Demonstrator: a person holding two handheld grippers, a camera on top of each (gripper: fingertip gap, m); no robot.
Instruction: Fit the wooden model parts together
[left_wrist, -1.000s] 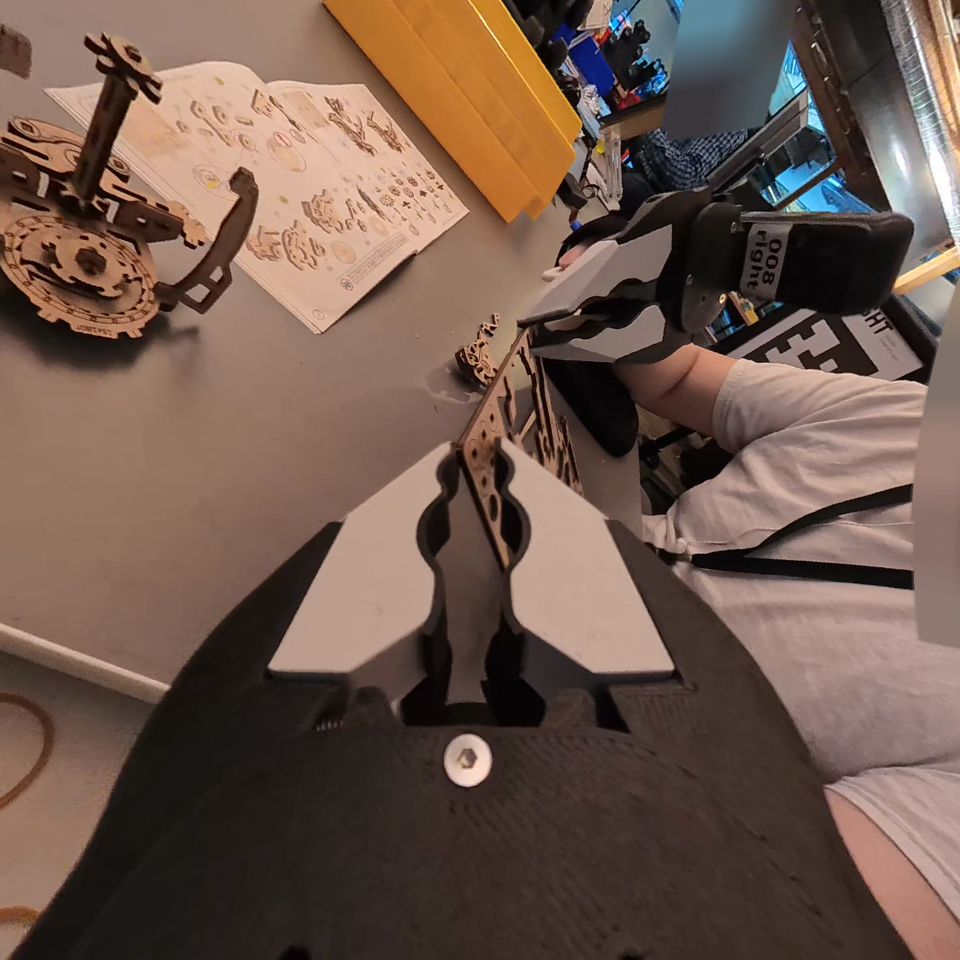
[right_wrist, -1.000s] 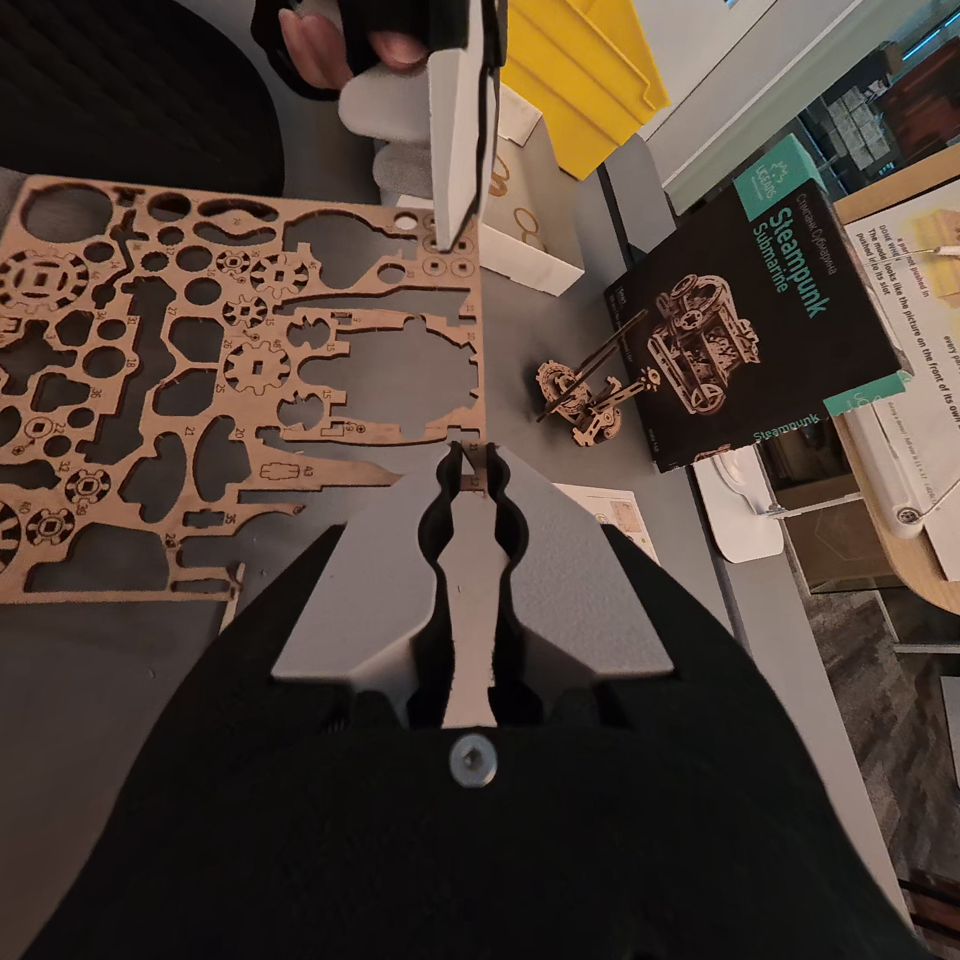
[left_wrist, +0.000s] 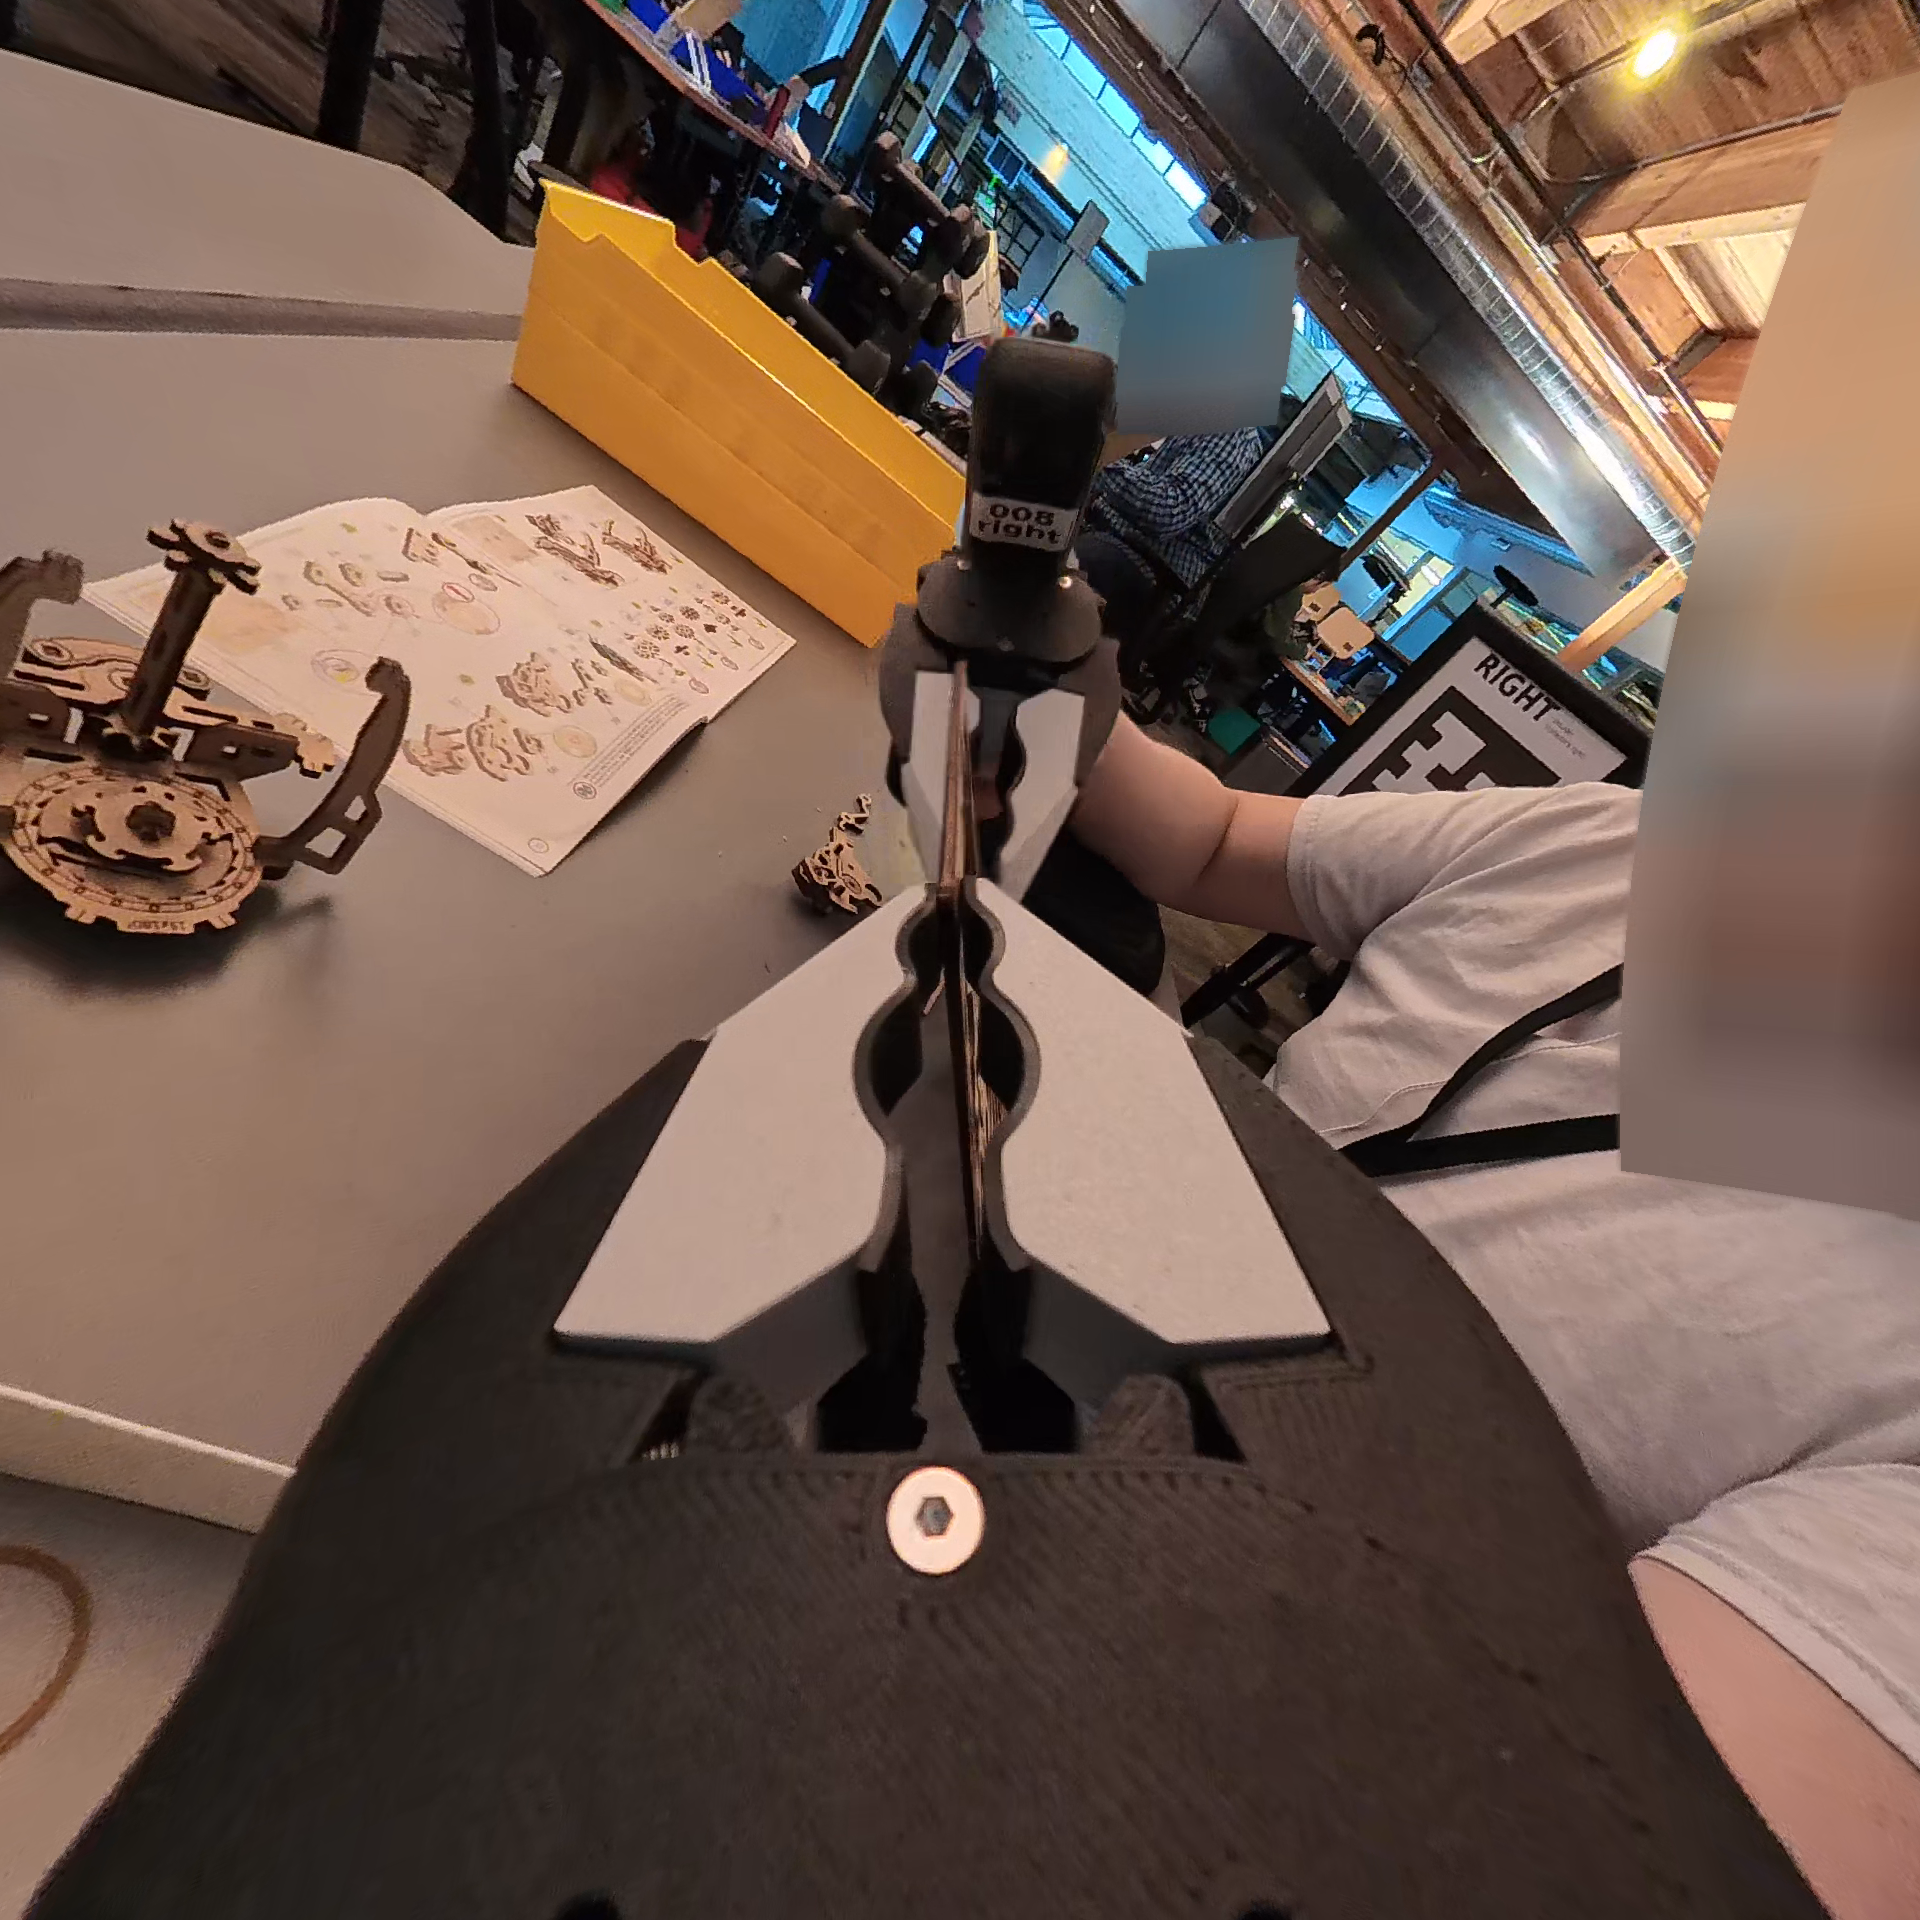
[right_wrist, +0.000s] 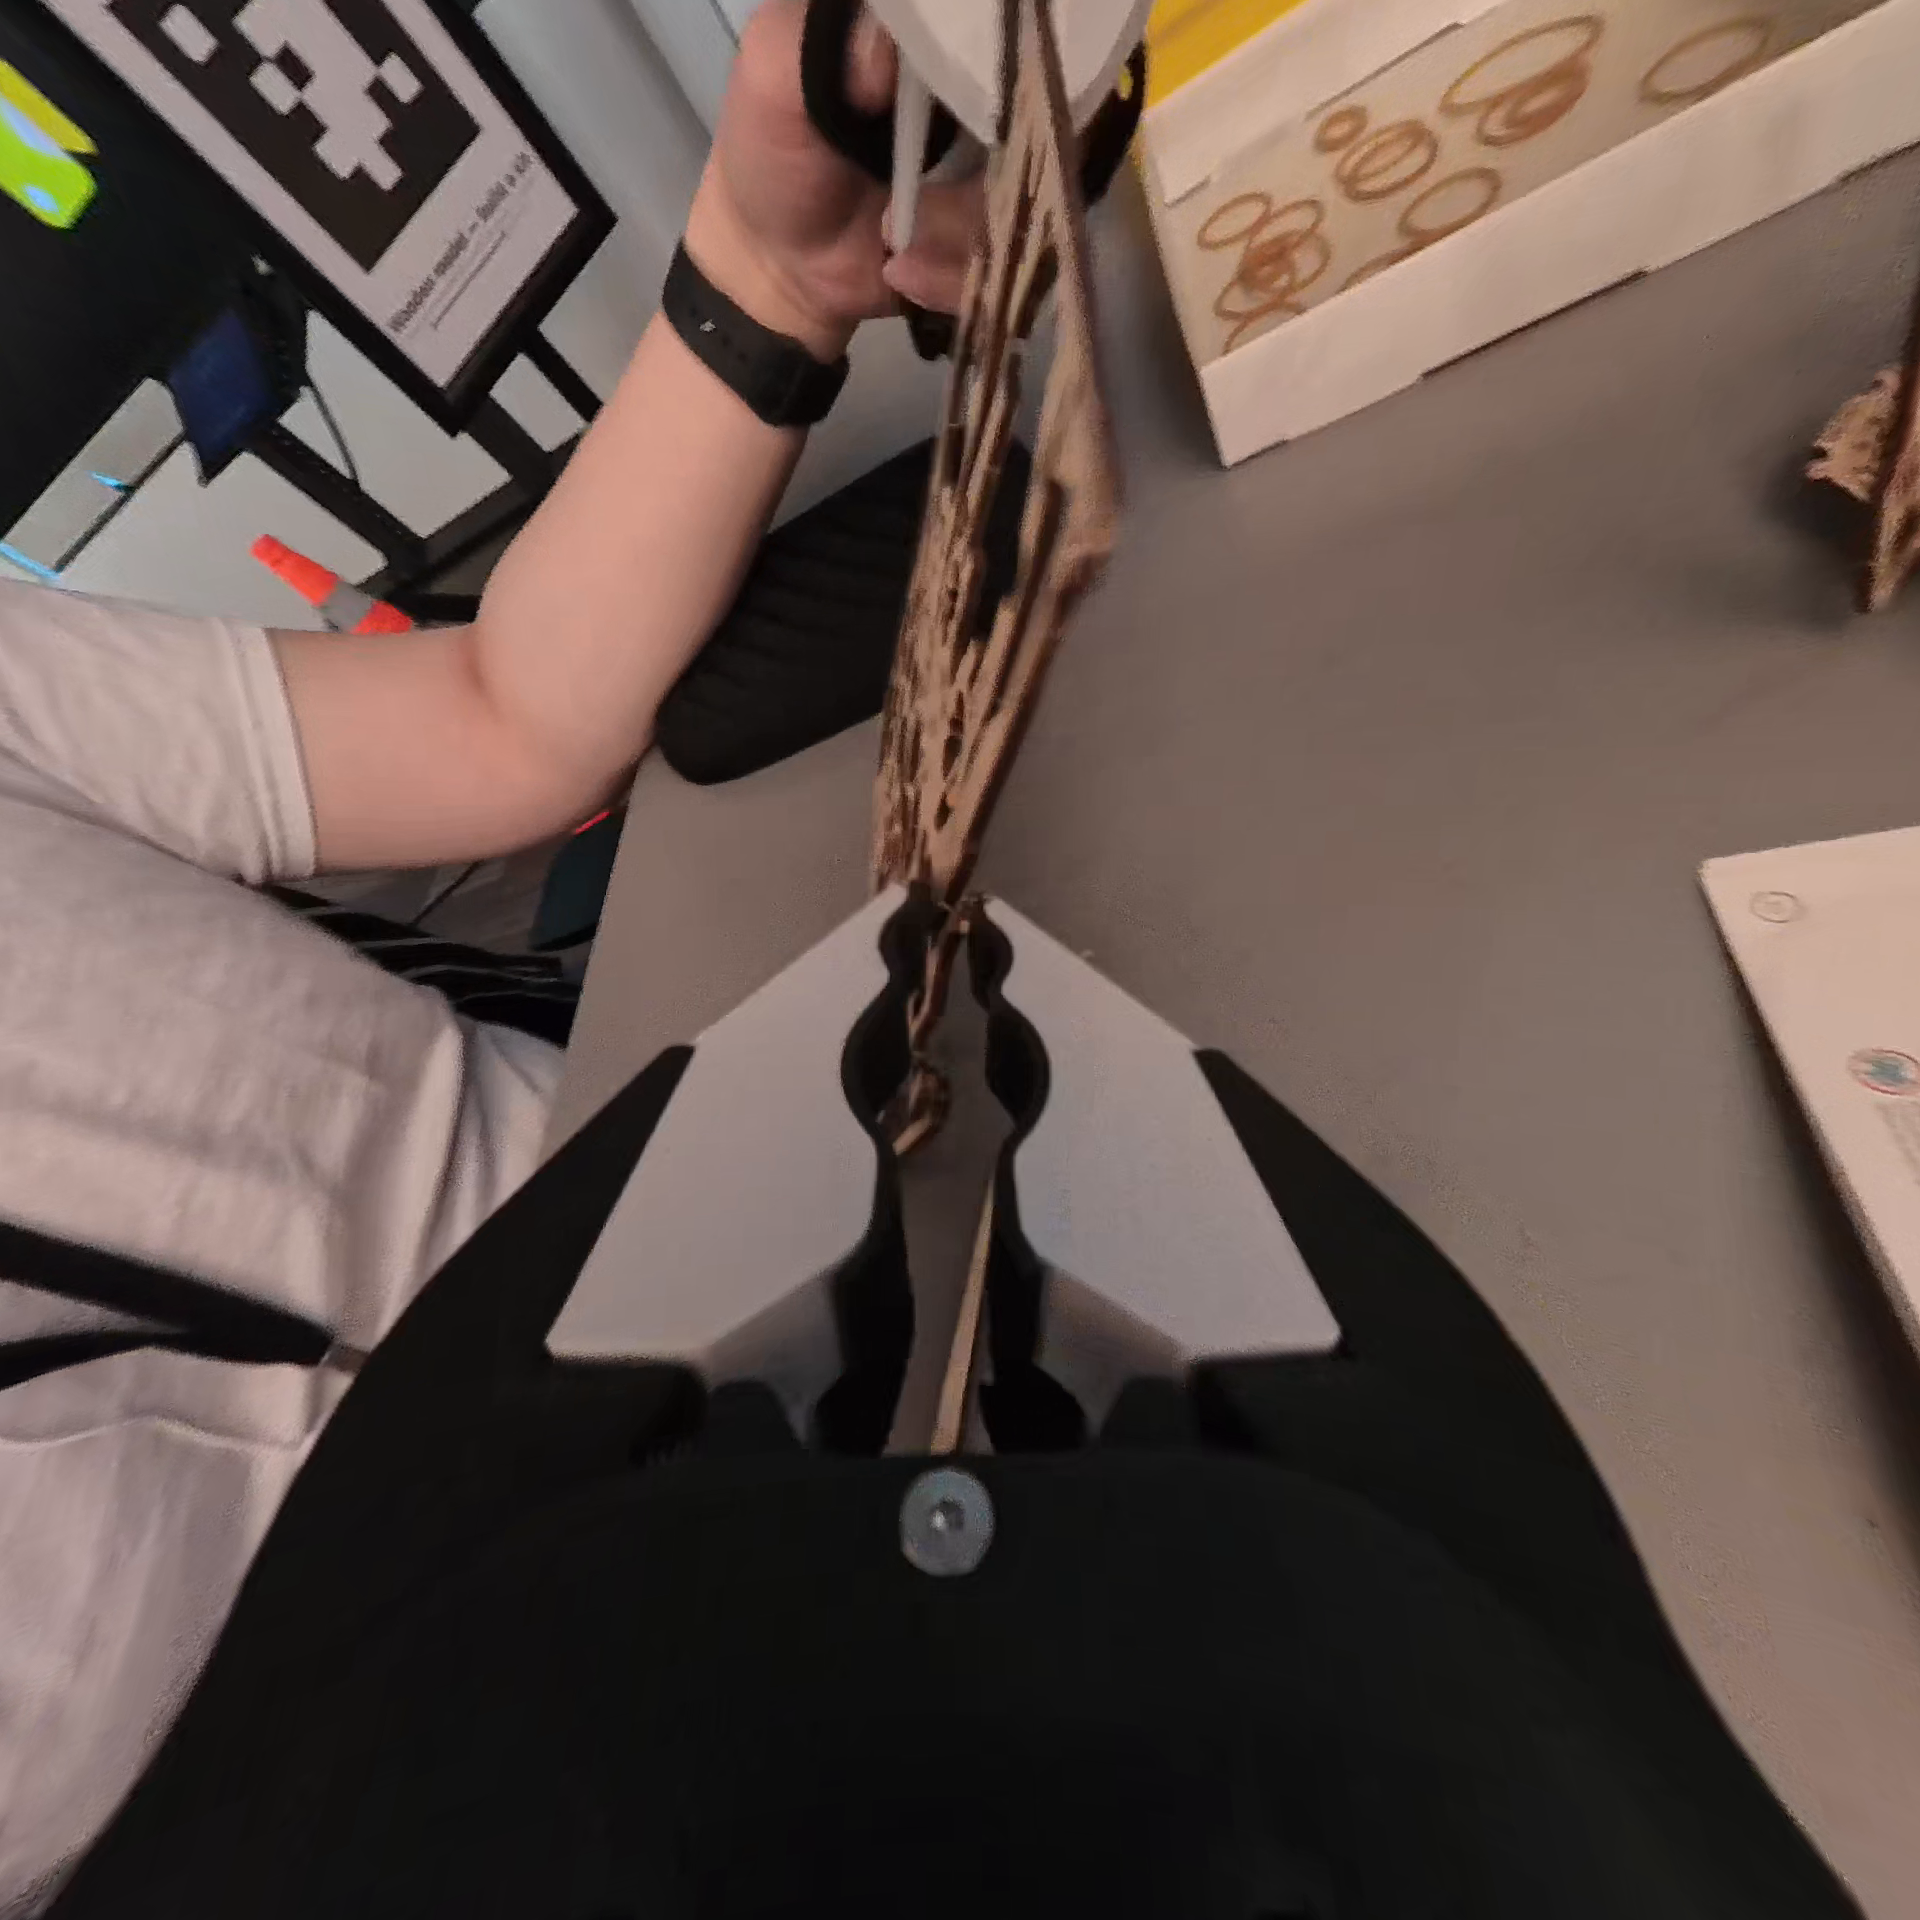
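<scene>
In the left wrist view, at the far left, the partly built wooden model (left_wrist: 135, 769) stands on the grey tabletop (left_wrist: 395, 1091), with an upright post rising from its round toothed base. Just beside it to the right lies the open instruction sheet (left_wrist: 582, 665). Behind the sheet sits the yellow bin (left_wrist: 717, 416). A small wooden piece (left_wrist: 836, 868) lies on the tabletop near the front edge of the sheet.

At the centre, your left gripper (left_wrist: 954, 904) has its fingers narrowed on the wooden parts sheet (left_wrist: 961, 790), which you hold edge-on and upright, clear of the tabletop. The sheet runs straight ahead into your right gripper (left_wrist: 961, 727), whose fingers are closed on the opposite edge. To the right are your arm and light shirt.

In the right wrist view, your left hand (right_wrist: 810, 218) with a black wristband appears at upper left, holding the left gripper (right_wrist: 997, 94). The wooden parts sheet (right_wrist: 987, 582) hangs between the two grippers over the tabletop edge. Your right gripper (right_wrist: 940, 914) has its fingers narrowed on the sheet's near edge. To the upper right, a white box (right_wrist: 1351, 343) holds rubber bands. A corner of paper (right_wrist: 1829, 1039) lies at the right edge.
</scene>
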